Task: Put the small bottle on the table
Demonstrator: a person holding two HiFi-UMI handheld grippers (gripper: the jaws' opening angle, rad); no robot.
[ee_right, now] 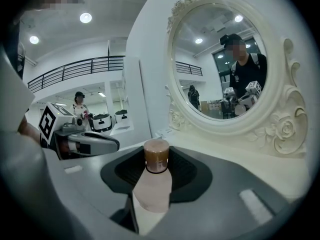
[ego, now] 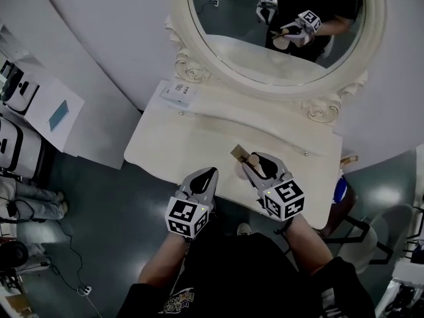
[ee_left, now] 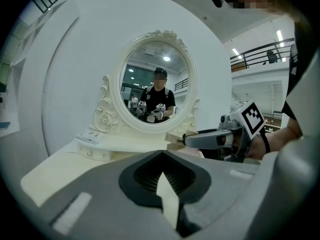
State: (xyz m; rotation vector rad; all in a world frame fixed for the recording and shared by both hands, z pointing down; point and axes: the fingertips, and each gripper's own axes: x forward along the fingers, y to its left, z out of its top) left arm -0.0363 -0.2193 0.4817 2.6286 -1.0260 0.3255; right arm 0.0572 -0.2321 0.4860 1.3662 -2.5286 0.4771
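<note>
A white table (ego: 173, 143) stands on a grey floor (ego: 99, 204) against a pale curved wall. An oval mirror (ego: 278, 32) in a carved frame rises at its back, and a white card (ego: 177, 95) lies near the back left corner. We hold both grippers over the table's front edge, side by side and apart, their tips pointing toward the mirror. The left gripper (ego: 205, 175) has its jaws drawn together to a thin slit. In its own view only a pale sliver shows between the dark ribbed pads, and nothing is held there. The right gripper (ego: 256, 160) has its jaws closed on the bottle (ee_right: 151, 186), which lies lengthwise between the pads. Its pale body fills the gap and its brown cap (ee_right: 156, 155) points forward toward the mirror. From the head view the bottle sits over the front middle of the table, but we cannot tell whether it touches the top or hangs just above it. A small tan piece (ego: 238, 153) shows just beyond the right gripper's tips, and we cannot make out what it is. The mirror reflects both grippers.
</note>
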